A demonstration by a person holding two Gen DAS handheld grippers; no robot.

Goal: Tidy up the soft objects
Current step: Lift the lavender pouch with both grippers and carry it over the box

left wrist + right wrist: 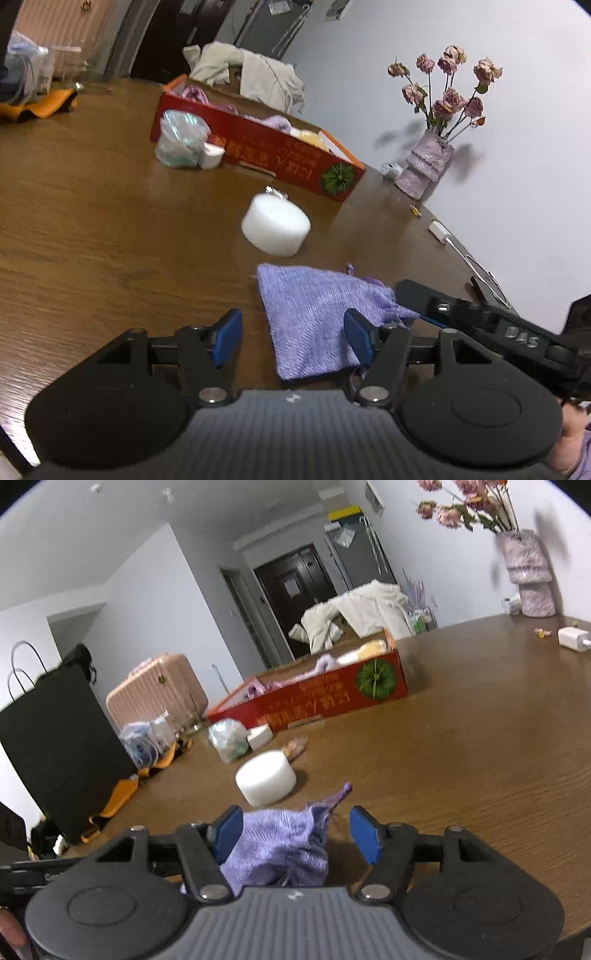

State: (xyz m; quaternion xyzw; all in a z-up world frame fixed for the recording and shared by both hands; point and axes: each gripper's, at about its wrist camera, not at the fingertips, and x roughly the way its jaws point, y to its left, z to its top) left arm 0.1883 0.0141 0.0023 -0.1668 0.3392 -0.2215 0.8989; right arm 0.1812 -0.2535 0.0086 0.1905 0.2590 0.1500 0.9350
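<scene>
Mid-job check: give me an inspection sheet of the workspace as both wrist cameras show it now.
Surface: brown wooden table, bare in front.
Job's things: purple knit pouch flat on the table; white foam cylinder beyond it; red box with soft items inside.
Clutter: crinkled plastic bag and small white block against the box; vase of dried roses.
Grippers: left claw open, pouch under its right pad; right claw open, pouch's drawstring end between the pads.
Cables: white charger and cable by the wall edge.
Surroundings: pink suitcase, black bag, dark door.
</scene>
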